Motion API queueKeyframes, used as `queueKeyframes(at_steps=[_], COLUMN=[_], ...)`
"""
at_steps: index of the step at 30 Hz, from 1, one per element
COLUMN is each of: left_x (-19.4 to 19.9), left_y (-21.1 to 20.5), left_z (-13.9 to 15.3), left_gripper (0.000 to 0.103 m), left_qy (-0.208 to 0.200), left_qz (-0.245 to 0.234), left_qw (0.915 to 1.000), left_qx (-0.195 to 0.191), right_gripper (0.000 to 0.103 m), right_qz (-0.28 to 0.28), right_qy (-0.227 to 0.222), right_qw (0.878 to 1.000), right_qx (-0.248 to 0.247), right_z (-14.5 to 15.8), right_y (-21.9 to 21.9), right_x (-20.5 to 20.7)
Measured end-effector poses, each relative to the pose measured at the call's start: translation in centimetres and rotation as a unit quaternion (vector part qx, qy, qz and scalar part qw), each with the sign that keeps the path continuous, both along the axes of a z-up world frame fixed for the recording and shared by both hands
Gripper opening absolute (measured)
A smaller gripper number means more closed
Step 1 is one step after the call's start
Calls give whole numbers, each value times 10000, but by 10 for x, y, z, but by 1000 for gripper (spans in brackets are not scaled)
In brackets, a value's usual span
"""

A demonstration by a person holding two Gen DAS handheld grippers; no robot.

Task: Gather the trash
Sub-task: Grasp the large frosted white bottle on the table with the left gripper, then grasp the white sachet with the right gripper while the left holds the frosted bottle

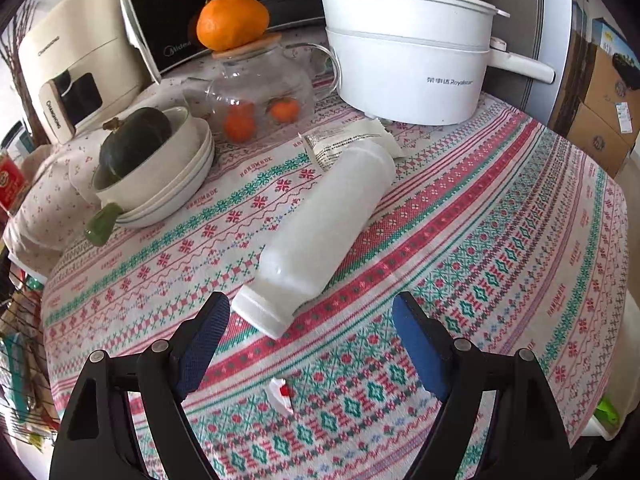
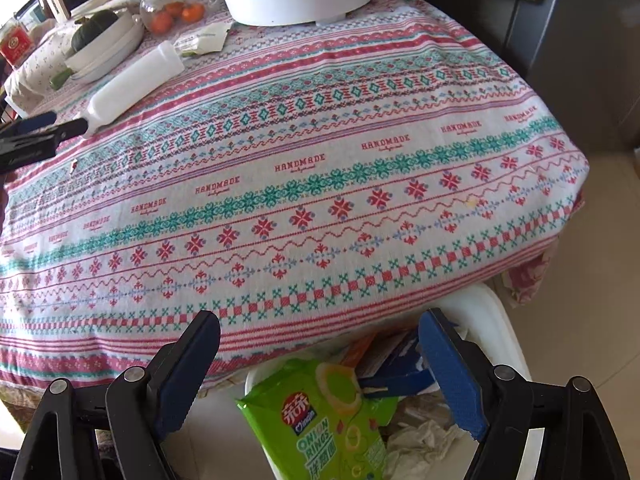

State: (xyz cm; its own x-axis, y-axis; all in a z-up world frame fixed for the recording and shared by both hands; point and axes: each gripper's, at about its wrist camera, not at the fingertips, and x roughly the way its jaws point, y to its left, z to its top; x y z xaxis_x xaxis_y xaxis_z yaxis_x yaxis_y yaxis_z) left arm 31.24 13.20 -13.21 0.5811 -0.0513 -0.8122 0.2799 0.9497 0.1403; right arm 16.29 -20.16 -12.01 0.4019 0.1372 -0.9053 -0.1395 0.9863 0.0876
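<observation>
Your left gripper (image 1: 310, 316) hangs with jaws wide apart and empty just short of the capped end of a white bottle (image 1: 324, 236) lying on the patterned tablecloth (image 1: 480, 248). Your right gripper (image 2: 320, 332), jaws likewise apart and empty, hovers over the bin (image 2: 508, 320), where a green snack bag (image 2: 332, 428) sits.

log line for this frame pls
left gripper: open, nearing white bottle lying on tablecloth | right gripper: open over bin | onion-rings bag binned
</observation>
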Motion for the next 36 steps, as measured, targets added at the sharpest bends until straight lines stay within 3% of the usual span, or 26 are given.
queueKeyframes(at_steps=[6, 11, 14, 16, 22, 28, 30, 33, 36], left_x=[39, 46, 44, 37, -9, -68, -89, -118, -143], left_y=[-8, -7, -5, 4, 23, 44, 55, 63, 71], left_z=[-18, -25, -36, -35, -27, 16, 29, 49, 65], left_gripper=[78, 73, 53, 52, 51, 51, 51, 51, 51], left_qy=[261, 391, 777, 789, 863, 850, 840, 712, 553], left_qz=[155, 336, 370, 535, 1027, 1407, 1537, 1616, 1751], left_qw=[9995, 9986, 9963, 9948, 9862, 9785, 9731, 9725, 9685], left_qx=[-64, -123, -44, -358, -975, -1243, -1498, -1522, -1685], right_gripper=[86, 86, 86, 86, 86, 86, 86, 86, 86], right_qz=[96, 160, 134, 96, 154, 205, 266, 378, 329], right_qy=[97, 36, 22, 7, -152, -363, -569, -924, -1128], right_qw=[9998, 9997, 9997, 9998, 9997, 9991, 9979, 9944, 9929], right_qx=[-117, -203, -206, -186, -120, -113, -145, -342, -192], right_z=[-6, -4, -4, -2, 3, 6, 12, 23, 31], right_y=[6, 7, 6, 6, 17, 35, 43, 61, 77], right_x=[5, 5, 6, 6, 7, 3, 2, 3, 16])
